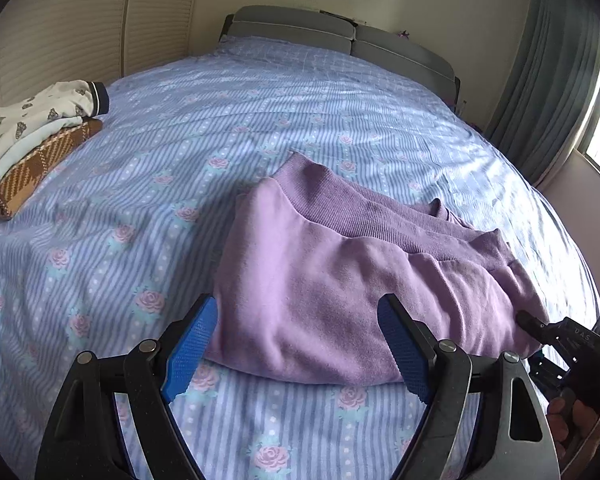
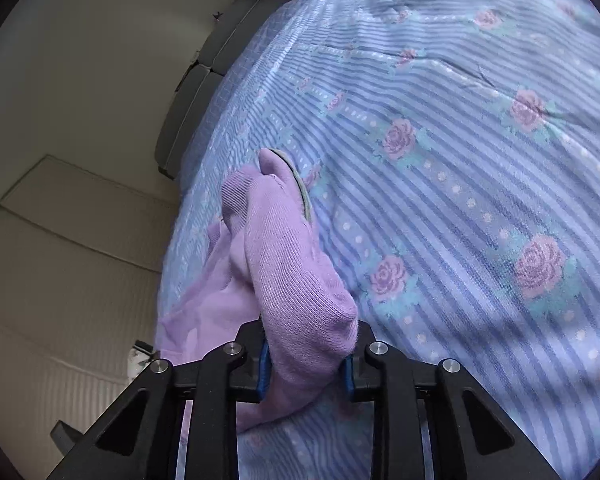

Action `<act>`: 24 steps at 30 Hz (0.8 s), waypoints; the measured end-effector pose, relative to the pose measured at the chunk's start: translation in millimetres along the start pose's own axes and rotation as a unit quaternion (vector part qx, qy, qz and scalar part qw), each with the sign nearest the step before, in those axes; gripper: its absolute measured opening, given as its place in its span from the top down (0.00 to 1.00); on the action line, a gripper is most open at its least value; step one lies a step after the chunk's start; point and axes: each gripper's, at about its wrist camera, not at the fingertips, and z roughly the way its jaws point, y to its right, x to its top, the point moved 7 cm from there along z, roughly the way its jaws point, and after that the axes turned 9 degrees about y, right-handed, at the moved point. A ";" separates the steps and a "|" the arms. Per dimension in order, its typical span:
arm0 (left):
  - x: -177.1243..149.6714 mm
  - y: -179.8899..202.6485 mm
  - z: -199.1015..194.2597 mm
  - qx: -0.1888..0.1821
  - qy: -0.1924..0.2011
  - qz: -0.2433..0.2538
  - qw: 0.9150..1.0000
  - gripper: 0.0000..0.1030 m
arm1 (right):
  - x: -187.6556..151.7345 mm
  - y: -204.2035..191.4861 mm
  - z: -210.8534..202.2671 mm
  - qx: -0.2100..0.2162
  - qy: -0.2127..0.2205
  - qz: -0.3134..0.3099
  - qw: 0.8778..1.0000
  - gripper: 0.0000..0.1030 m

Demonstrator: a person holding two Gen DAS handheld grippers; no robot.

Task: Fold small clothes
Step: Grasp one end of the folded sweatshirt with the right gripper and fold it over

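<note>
Folding in progress on the lilac fleece garment with ribbed cuffs and waistband [image 1: 340,280], which lies bunched on the bed's blue-striped, rose-printed cover [image 1: 140,240]. All places below are given relative to that garment.

Nearest: left tongs [image 1: 300,344] hover just above its near edge, blue pads spread wide, one either side of the near fold, nothing between them and no contact visible. Right tongs [image 2: 306,364] are at its right-hand end, closed to a narrow gap on a thick wad of ribbed knit; several layers pass between the pads and drape out in front. A thin grey-edged piece shows at the far tip of that held part; cannot tell what it is.

Middle: ribbed band runs diagonally across the garment's top; layers are uneven, not squared.

Far: a stack of folded small clothes, white printed over brown checked [image 1: 32,148], sits well apart to the far left on the same cover. Grey padded headboard [image 1: 340,40] is beyond, at the far end of the bed.

Risks, as judged:
- Right tongs hold a bunched wad, not one clean edge, so lifting may drag the whole pile and undo the fold.
- Left tongs hold nothing, so the near side could slide on the cover when the right pulls.
- Soft cover may wrinkle or get pinched with the fleece.
</note>
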 end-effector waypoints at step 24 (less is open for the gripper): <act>29.6 -222.8 -89.1 0.121 0.029 -0.076 0.989 0.19 | -243.1 -244.4 81.5 -0.137 0.045 -0.660 0.737 0.76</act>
